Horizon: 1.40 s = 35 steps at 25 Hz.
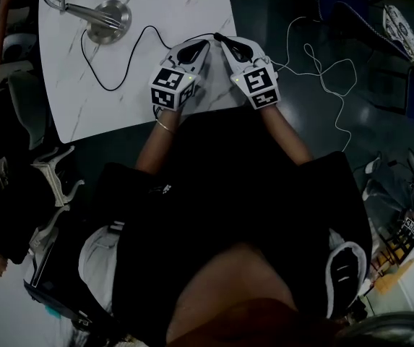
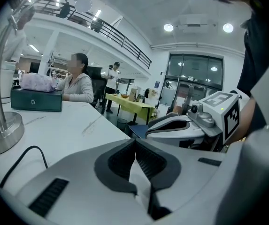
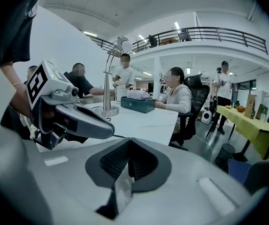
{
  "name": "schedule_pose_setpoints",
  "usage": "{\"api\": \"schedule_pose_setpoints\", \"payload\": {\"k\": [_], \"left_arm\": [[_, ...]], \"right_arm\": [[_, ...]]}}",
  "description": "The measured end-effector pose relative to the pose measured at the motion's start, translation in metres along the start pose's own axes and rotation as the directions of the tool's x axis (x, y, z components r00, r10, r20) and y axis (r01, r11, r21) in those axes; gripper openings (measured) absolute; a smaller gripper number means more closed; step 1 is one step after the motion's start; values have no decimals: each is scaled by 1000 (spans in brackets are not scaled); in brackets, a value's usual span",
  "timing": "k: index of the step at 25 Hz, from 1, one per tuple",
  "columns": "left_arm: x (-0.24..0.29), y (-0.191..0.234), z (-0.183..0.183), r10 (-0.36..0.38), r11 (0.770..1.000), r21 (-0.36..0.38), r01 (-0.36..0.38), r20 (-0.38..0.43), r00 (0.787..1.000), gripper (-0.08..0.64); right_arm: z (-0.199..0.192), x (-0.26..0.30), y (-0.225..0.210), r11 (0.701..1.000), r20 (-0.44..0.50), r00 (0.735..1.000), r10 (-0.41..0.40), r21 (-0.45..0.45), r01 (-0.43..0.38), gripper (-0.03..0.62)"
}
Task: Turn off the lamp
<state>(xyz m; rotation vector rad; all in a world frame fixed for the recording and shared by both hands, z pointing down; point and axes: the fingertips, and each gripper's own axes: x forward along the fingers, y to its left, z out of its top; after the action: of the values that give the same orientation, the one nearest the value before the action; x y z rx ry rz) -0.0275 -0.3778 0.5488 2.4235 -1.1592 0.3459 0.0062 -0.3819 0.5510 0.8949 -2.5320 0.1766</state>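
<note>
The silver lamp stands at the table's far left on its round base (image 1: 110, 20), with a curved stem (image 3: 108, 78) and its head (image 3: 122, 42) showing no glow. Its black cord (image 1: 102, 78) loops across the white marble table (image 1: 178, 6) toward both grippers. My left gripper (image 1: 204, 45) and right gripper (image 1: 221, 40) lie side by side at the near edge, tips almost meeting where the cord arrives. Both are shut, and no object shows between their jaws in either gripper view. Whether a cord switch sits under the tips is hidden.
A green box (image 3: 138, 104) sits far across the table, with people seated beyond it. A white cable (image 1: 322, 78) trails over the dark floor on the right. A chair (image 1: 51, 176) stands at the near left of the table.
</note>
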Motion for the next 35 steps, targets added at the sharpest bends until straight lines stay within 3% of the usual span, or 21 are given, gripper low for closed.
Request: {"api": "schedule_pose_setpoints", "payload": {"k": [35], "left_arm": [[-51,-7,66,-2,996,83,-10,143,990,8]], "right_arm": [[74,-22,12,987,189,981,53,141,-81,2]]}}
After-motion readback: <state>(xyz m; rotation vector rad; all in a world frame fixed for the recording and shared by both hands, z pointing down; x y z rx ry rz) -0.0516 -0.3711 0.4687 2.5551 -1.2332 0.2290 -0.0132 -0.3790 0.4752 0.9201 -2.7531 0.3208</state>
